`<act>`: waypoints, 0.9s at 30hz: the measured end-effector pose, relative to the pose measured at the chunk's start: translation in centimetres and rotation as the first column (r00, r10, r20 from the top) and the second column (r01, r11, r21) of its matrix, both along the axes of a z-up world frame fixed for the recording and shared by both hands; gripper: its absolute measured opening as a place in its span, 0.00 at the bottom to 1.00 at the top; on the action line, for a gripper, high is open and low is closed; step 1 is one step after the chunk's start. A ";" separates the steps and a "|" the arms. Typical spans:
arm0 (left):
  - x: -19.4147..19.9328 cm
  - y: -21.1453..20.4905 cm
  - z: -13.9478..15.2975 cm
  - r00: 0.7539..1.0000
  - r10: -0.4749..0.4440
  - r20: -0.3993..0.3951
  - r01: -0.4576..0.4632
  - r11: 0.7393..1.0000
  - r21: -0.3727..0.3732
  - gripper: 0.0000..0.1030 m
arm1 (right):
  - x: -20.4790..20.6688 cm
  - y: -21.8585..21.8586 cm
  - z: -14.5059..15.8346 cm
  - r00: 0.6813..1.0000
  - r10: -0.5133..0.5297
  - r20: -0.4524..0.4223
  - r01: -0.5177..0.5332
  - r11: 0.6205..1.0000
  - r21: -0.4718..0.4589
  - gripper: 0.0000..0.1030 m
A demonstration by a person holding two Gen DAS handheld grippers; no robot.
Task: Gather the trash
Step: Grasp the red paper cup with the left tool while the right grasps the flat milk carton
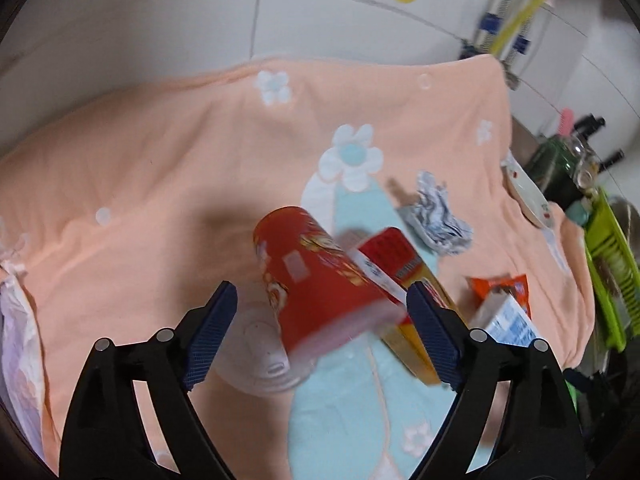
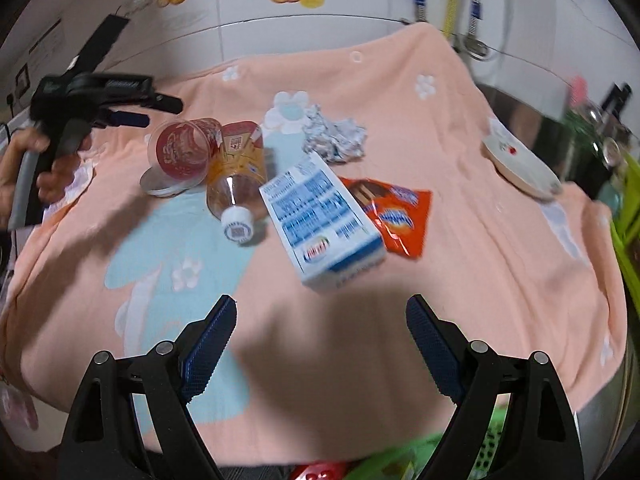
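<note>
Left wrist view: the left claw [image 1: 320, 320] is spread wide around a red cup [image 1: 316, 280] lying on its side on the peach towel [image 1: 160, 184], beside a white lid [image 1: 260, 356]. Right wrist view: the right claw [image 2: 320, 328] is wide and empty, near a blue-and-white carton [image 2: 320, 220], an orange wrapper [image 2: 400, 212] and crumpled foil [image 2: 334, 138].

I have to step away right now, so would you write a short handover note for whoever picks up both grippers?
Left gripper: open, around the lying red cup, not yet closed on it.
Right gripper: open, empty, short of the milk carton.
On the peach cloth: the cup with its lid beside it, plastic bottle, carton, orange wrapper, crumpled foil. A plate sits at the right edge.
Done: nothing visibly collected.
Left: every piece, probably the cup first.
</note>
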State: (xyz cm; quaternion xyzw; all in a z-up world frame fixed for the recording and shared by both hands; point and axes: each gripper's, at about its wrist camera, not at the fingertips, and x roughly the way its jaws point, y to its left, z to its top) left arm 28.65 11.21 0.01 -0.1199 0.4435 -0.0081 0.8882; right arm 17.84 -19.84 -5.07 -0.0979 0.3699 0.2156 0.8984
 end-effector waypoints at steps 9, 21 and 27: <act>3.2 2.3 -2.8 0.994 0.029 -0.107 -0.042 0.993 -0.113 0.86 | 3.9 2.5 -0.1 0.999 0.047 0.002 -0.047 0.994 -0.096 0.81; 4.9 2.1 -4.5 0.988 -0.013 -0.152 -0.014 0.984 -0.178 0.89 | 7.6 5.0 -2.5 0.994 0.110 -0.023 -0.113 0.960 -0.255 0.81; 5.3 1.8 -4.9 0.985 -0.023 -0.172 -0.009 0.984 -0.180 0.89 | 8.5 5.5 -3.3 0.993 0.114 -0.033 -0.119 0.953 -0.280 0.75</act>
